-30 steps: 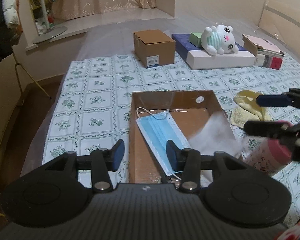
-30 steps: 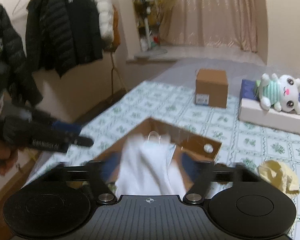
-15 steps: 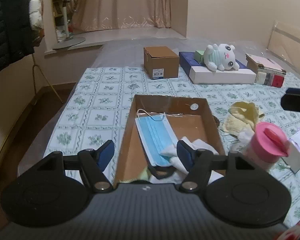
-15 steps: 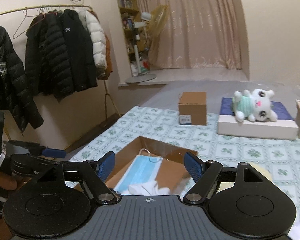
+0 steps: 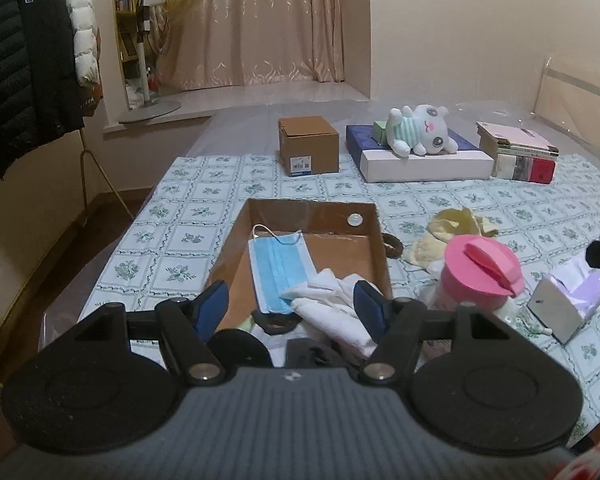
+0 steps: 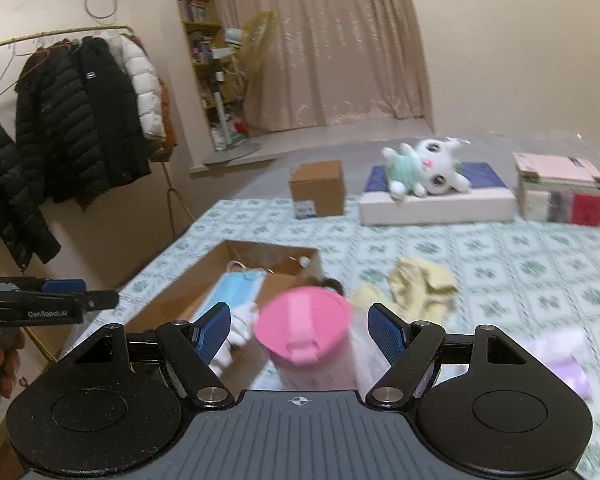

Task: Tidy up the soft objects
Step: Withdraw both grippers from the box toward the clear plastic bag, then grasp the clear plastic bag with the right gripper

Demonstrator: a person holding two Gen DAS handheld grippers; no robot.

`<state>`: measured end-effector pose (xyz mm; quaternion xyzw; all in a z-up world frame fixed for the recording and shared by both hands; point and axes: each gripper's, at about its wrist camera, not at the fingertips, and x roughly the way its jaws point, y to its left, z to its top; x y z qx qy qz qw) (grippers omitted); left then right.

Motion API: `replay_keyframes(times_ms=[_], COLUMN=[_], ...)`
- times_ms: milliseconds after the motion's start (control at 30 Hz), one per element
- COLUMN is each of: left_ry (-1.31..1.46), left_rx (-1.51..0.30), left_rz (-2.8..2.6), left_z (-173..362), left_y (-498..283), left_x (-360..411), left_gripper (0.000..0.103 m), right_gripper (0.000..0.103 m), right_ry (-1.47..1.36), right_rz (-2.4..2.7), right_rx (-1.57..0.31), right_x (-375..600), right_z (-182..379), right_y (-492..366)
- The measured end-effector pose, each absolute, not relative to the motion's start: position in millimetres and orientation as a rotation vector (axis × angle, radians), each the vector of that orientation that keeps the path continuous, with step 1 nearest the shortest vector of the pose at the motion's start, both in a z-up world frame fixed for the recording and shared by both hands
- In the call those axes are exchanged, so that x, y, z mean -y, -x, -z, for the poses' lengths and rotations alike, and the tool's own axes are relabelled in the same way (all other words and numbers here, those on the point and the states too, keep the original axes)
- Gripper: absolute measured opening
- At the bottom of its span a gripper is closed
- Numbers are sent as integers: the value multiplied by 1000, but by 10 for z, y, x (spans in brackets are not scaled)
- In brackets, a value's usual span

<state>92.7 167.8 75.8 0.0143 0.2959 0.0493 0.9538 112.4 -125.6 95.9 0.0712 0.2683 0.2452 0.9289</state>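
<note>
Currently both tongs are spread and pinch nothing. Left tongs hover over the near end of the tray, a shallow cardboard one on the bed with the green-patterned cover. Right tongs hang over the near right part of the bed, with the cup showing between the fingers (touching or not: can't tell, frame is blurred).

In the tray:
- mask, blue, flat, along the left side, ear loop toward the far wall
- white cloth, bunched at the near end, overlapping the mask's near right corner
- a dark ring-shaped thing just under the mask's near edge, partly hidden by the left tongs

Outside the tray, on the bed:
- cup, pink lid, upright, just right of the tray's near right corner
- yellow cloth, crumpled, right of the tray, just beyond the cup
- dark hair tie against the tray's right wall
- purple tissue pack, right of the cup, near the bed's right edge
- plush, white with a green striped shirt, lying on a flat box at the far side
- small carton left of that flat box
- books stacked to its right

Left view shows only the tip of the right tongs at its right edge. Right view catches the left tongs at its left edge, off the bed's left side, with coats on a rack behind.
</note>
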Motion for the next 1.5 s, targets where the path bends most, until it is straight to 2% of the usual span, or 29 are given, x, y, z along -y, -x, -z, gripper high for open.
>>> replay_keyframes(times_ms=[700,1167,1500], left_ry=[58,-4,-47], left_rx=[-663,-680,-711], left_rz=[4,46,90], left_z=[-560,-412,-262], left_y=[-510,-700,-1056], left_x=[-1028,-964,-1070], left_gripper=[69,69,69], right_gripper=[75,75,75], right_ry=[-187,-94,53], right_rz=[-400,-462,-546], right_rx=[-602,-626,-660], right_x=[2207,2061,1865], right_z=[-668,-488,-276], right_y=[-739,-903,-1356])
